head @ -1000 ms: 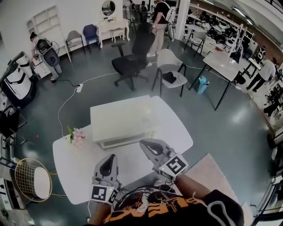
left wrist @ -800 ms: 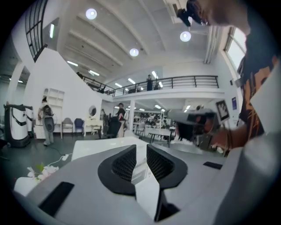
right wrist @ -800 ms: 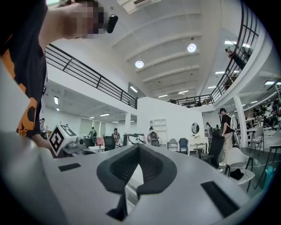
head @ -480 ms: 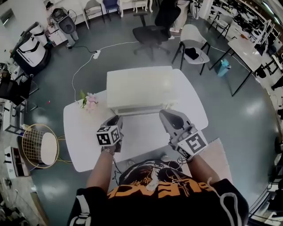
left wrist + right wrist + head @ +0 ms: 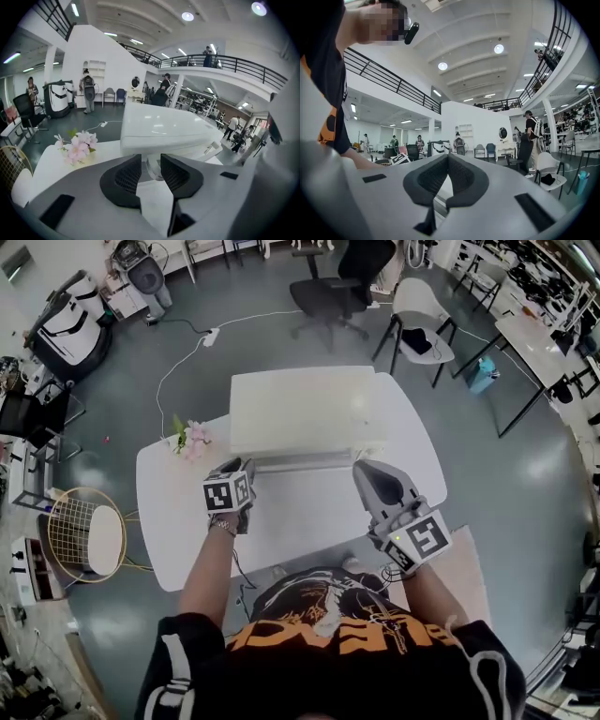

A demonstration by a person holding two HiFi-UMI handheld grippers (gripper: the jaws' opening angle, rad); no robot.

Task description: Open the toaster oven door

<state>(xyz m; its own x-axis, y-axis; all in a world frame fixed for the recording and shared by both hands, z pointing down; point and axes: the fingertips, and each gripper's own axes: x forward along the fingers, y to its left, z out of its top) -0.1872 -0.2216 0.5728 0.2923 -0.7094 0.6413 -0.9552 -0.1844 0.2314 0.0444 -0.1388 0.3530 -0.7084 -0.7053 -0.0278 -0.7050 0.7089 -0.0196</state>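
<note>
The white toaster oven [image 5: 305, 409] stands at the far side of the white table [image 5: 178, 540], its front facing me. My left gripper [image 5: 239, 474] points down at the oven's front left corner, just short of it. In the left gripper view the oven [image 5: 164, 129] fills the middle. This gripper [image 5: 151, 171] has just been opening and its jaws stand apart with nothing between the pads; the oven's lower front shows through the gap. My right gripper [image 5: 367, 472] hovers by the oven's front right corner. In its own view that gripper [image 5: 448, 159] has its pads meeting, shut on nothing.
A small bunch of pink flowers [image 5: 190, 439] lies on the table left of the oven, also in the left gripper view as flowers [image 5: 77, 145]. A wire basket chair [image 5: 80, 540] stands left of the table. An office chair [image 5: 342, 292] and a white chair [image 5: 422, 329] stand beyond it.
The left gripper has come forward and down from beside my body to the oven's front left corner. The right gripper has stayed near the right corner.
</note>
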